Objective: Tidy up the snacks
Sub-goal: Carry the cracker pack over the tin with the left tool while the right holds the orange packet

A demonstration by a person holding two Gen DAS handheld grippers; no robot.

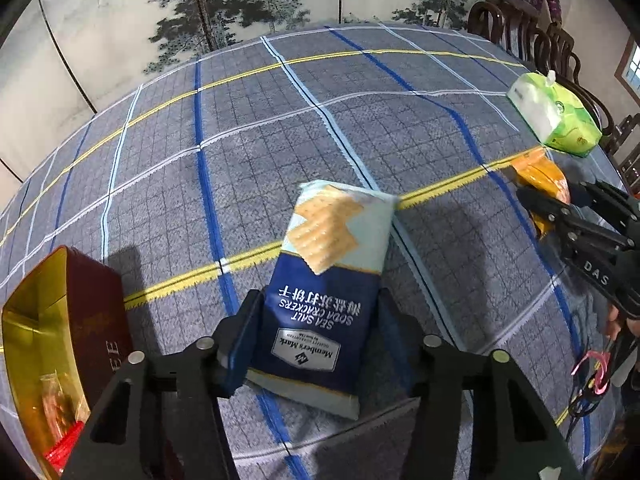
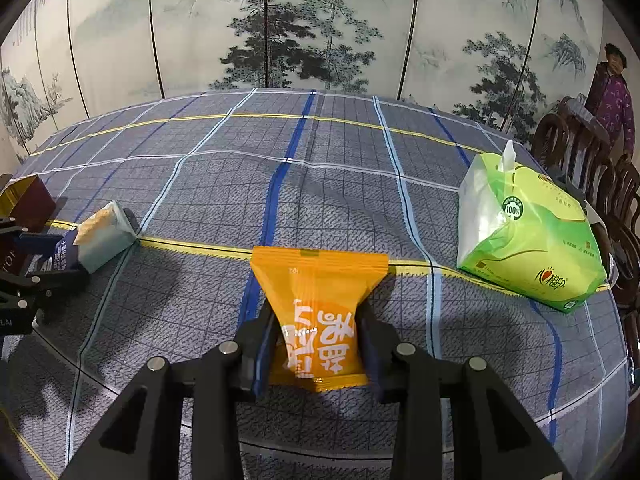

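The left gripper has its two black fingers pressed on the sides of a blue cracker pack, so it is grasping the pack near its bottom end. The pack has white words and a picture of square crackers on its pale top half, and that top half pokes out past the fingers and leans a bit to the right, above the surface, which wears a gray cloth with blue, white and yellow lines. Just to the left of these fingers stands an open dark red box with a shiny gold inside, and some snacks lie in it. Off to the right, the other gripper comes in from the side. The right gripper has its fingers squeezed on an orange snack bag with white writing, grasping it at its lower half, and the wide top of the bag sticks up between them. Farther out to the right of these fingers sits a green tissue pack with a white tissue poking out of the top. Far past the fingers, behind the surface, stands a folding screen painted with trees, and dark wooden chairs line the right edge.
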